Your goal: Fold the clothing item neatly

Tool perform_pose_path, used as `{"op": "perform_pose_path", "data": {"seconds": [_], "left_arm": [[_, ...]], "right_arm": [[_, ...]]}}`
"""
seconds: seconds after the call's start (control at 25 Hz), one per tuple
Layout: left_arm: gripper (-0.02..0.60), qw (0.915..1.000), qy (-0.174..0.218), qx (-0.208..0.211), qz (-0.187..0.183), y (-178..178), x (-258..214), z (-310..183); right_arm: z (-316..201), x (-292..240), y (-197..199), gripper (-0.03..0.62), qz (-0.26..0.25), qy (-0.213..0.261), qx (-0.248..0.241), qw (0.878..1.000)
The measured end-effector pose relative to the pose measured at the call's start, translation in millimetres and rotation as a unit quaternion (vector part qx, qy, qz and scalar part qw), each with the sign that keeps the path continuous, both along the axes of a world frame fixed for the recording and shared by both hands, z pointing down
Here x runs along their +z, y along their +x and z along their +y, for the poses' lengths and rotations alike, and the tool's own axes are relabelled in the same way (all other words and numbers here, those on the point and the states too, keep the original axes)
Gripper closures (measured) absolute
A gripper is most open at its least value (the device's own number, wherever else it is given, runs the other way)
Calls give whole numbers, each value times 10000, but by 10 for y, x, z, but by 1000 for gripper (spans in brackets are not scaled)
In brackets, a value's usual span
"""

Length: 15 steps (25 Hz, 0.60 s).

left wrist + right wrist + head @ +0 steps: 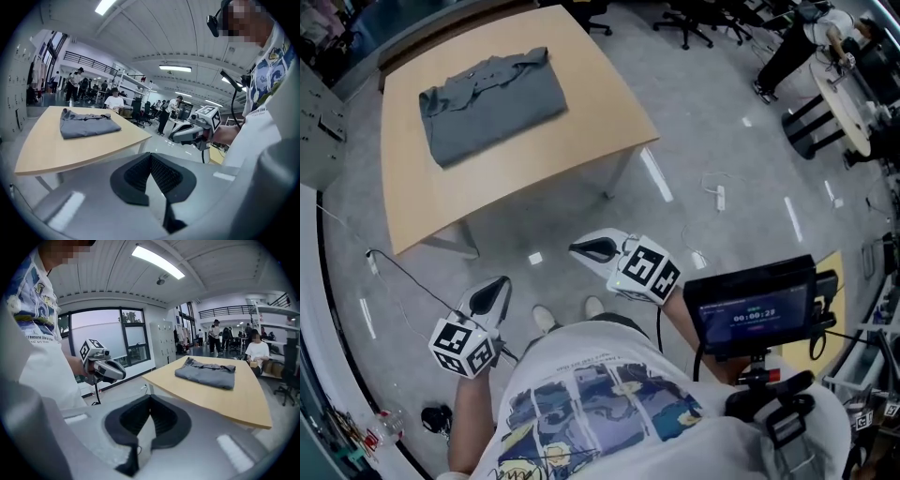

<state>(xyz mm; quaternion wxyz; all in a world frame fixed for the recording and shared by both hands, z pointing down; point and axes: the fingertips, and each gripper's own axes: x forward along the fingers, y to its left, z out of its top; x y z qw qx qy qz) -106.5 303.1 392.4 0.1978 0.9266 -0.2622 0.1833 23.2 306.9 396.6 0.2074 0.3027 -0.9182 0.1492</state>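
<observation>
Shirt (492, 103) on table (422, 202) is judged soft, limp, best pinched at corners; fingers of left gripper (497, 289) and right gripper (584, 249) are closed, empty.

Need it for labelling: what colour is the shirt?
Grey shirt, best in the head view.

From my feed I see a pale wooden table (534, 178) on a glossy grey floor (722, 122), black office chairs (689, 23) beyond it, a big window (101, 338) beside tall lockers (165, 341), strip lights (157, 262) on a ribbed white ceiling (108, 273), and a railed mezzanine (89, 61) at the far end
</observation>
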Motion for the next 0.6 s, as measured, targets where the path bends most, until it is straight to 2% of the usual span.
{"op": "perform_pose_path", "data": {"seconds": [0.44, 0.6], "left_arm": [[574, 9998, -11, 179, 45, -222, 30, -26], [574, 9998, -23, 178, -43, -189, 111, 18]], "right_arm": [[65, 9, -369, 591, 97, -107, -80, 9999], [89, 76, -338, 591, 64, -85, -93, 9999]]}}
